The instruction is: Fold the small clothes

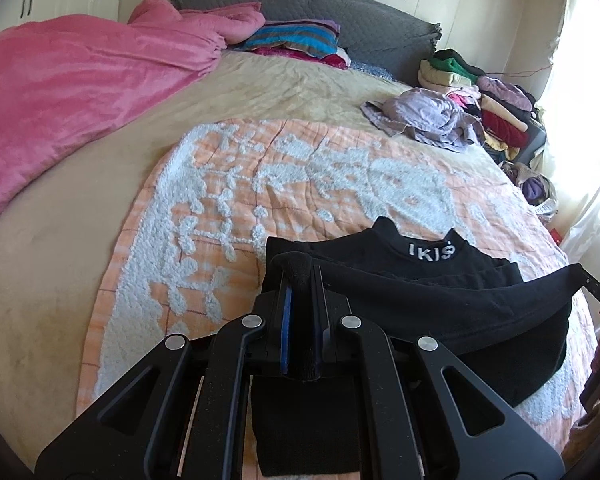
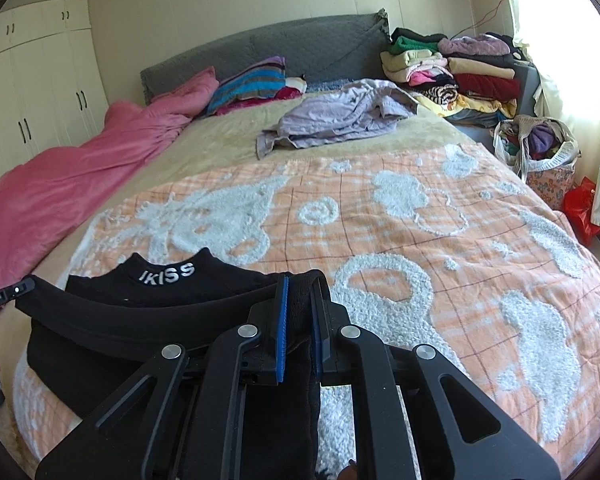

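Both clamped — left gripper (image 1: 300, 280) and right gripper (image 2: 300, 292) each pinch the black top's (image 2: 160, 320) lifted hem above the orange blanket (image 2: 440, 240).

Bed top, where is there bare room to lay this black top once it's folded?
Free: the orange-and-white tufted blanket beyond the black knit top, up to the crumpled lilac garment; also the beige sheet beside the pink duvet. Crowded: the stacked clothes by the headboard corner.
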Demonstrator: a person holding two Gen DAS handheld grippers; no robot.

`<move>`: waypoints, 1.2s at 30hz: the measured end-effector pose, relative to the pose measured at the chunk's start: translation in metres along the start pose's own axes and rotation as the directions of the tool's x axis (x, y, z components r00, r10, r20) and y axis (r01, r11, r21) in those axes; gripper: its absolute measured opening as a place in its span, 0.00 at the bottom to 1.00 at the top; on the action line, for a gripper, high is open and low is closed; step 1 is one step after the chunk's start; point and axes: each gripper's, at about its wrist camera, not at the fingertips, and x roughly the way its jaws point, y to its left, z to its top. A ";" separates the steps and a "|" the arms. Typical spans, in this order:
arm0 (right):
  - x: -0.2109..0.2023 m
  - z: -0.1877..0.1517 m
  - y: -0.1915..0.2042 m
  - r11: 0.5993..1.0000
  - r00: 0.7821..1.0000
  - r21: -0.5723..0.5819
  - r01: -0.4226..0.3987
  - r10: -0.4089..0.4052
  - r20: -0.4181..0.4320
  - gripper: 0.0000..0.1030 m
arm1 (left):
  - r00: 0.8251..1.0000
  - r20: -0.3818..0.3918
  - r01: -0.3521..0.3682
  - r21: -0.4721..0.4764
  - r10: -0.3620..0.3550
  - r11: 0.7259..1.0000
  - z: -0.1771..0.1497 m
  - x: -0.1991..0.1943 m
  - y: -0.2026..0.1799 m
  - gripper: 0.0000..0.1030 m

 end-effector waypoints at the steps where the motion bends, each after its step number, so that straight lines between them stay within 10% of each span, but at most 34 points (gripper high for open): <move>1: 0.002 0.000 -0.001 1.000 1.000 0.004 -0.001 0.001 -0.002 0.09 | 1.000 -0.003 -0.003 -0.001 0.003 1.000 -0.001 0.002 0.000 0.03; 10: 0.008 -0.005 0.006 0.997 0.999 -0.068 0.038 -0.037 0.014 0.23 | 0.999 0.030 -0.043 -0.027 0.043 0.999 -0.006 -0.006 0.008 0.21; 13: -0.004 -0.007 0.007 0.996 0.997 -0.075 0.057 -0.053 0.058 0.47 | 0.997 0.060 -0.044 -0.025 0.045 0.999 -0.008 -0.019 0.007 0.21; 21: -0.016 -0.027 0.028 0.982 0.996 -0.168 -0.090 0.087 -0.025 0.15 | 0.999 -0.008 0.046 0.071 -0.046 0.996 -0.036 -0.025 -0.030 0.03; 36: 0.064 -0.047 0.043 0.985 0.977 -0.163 -0.063 0.027 -0.212 0.15 | 0.993 -0.088 -0.050 0.229 0.072 0.972 -0.062 0.040 -0.061 0.03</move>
